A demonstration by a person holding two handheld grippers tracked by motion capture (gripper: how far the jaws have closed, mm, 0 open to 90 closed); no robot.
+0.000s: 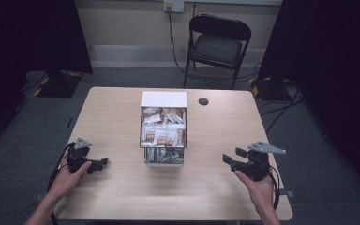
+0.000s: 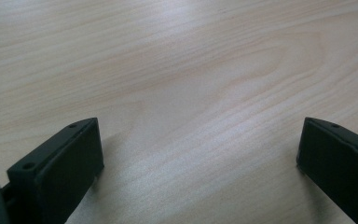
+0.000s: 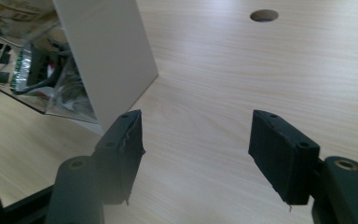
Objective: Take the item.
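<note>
Clear acrylic drawer box point(image 1: 163, 136) with a white top and snack packets sits at frame centre. Your right gripper point(image 1: 229, 158), jaws apart and empty, aims at its side to reach the drawers. Your left gripper point(image 1: 104, 161), parked lower left on the pale wood table point(image 1: 112, 112), is wide open and empty.

two grippers point(image 1: 104, 163) point(image 1: 229, 156), one drawer box point(image 1: 164, 100), one chair point(image 1: 218, 44)

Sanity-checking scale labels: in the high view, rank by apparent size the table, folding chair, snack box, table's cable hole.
1. table
2. folding chair, though farther away, so it reads smaller
3. snack box
4. cable hole
</note>
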